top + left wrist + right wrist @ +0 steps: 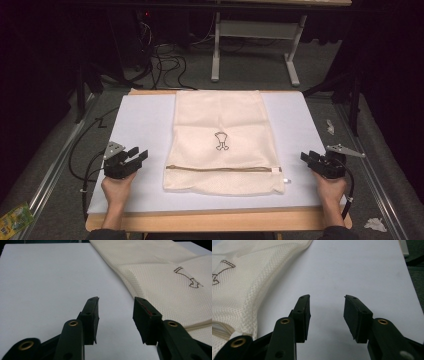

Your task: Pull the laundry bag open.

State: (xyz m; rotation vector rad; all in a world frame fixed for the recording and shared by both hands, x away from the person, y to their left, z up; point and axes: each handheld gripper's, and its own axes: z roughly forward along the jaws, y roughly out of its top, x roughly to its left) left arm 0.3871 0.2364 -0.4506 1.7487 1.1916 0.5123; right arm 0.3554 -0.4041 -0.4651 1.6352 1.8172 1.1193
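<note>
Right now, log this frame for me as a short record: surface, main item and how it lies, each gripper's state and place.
surface: white board on a wooden table
main item: cream mesh bag, flat, centred, zipper near the person's edge
bag mark: small dark outline drawing
left gripper: open, nothing between jaws, left of the bag, apart from it
right gripper: open, nothing between jaws, right of the bag, apart from it
</note>
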